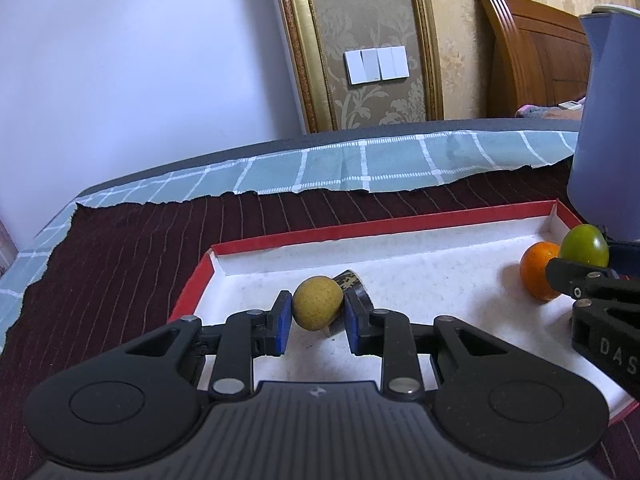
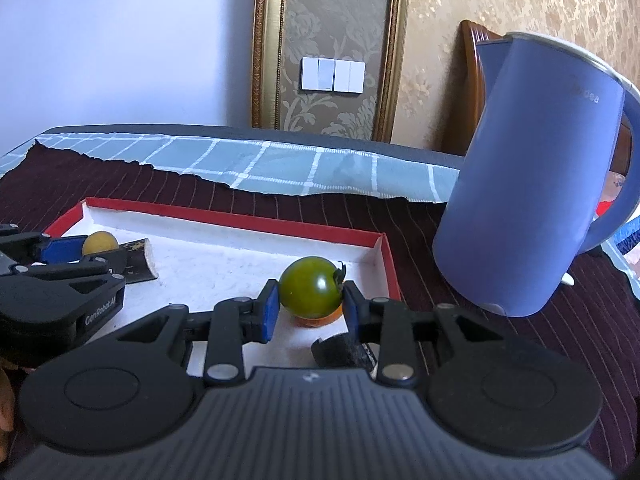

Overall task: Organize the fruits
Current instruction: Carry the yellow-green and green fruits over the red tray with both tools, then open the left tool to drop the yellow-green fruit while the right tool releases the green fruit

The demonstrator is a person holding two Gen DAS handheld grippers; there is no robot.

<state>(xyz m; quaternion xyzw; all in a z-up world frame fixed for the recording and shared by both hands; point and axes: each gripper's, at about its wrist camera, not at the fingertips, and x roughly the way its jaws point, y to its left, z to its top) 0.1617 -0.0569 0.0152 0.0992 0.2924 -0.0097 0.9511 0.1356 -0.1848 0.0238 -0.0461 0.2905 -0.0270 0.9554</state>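
My left gripper point(image 1: 318, 307) is shut on a small round yellow-brown fruit point(image 1: 318, 302), held over the left part of a shallow red-rimmed white tray point(image 1: 280, 242). Just behind that fruit lies a dark cut piece of sugarcane point(image 1: 354, 282). My right gripper point(image 2: 310, 300) is shut on a green tomato point(image 2: 310, 286) above the tray's right end point(image 2: 384, 256). An orange fruit point(image 2: 318, 320) sits in the tray directly under the tomato; in the left wrist view the orange fruit point(image 1: 538, 270) and green tomato point(image 1: 584, 246) appear at the far right. The left gripper point(image 2: 98, 250) with its yellow fruit point(image 2: 100, 242) shows at the left of the right wrist view.
A tall blue electric kettle point(image 2: 532, 184) stands just right of the tray on a dark red striped cloth point(image 1: 120, 256). A teal checked cloth point(image 1: 360, 164) covers the table's far edge. Another dark sugarcane piece point(image 2: 340, 350) lies near my right finger. A wooden headboard point(image 1: 532, 52) stands behind.
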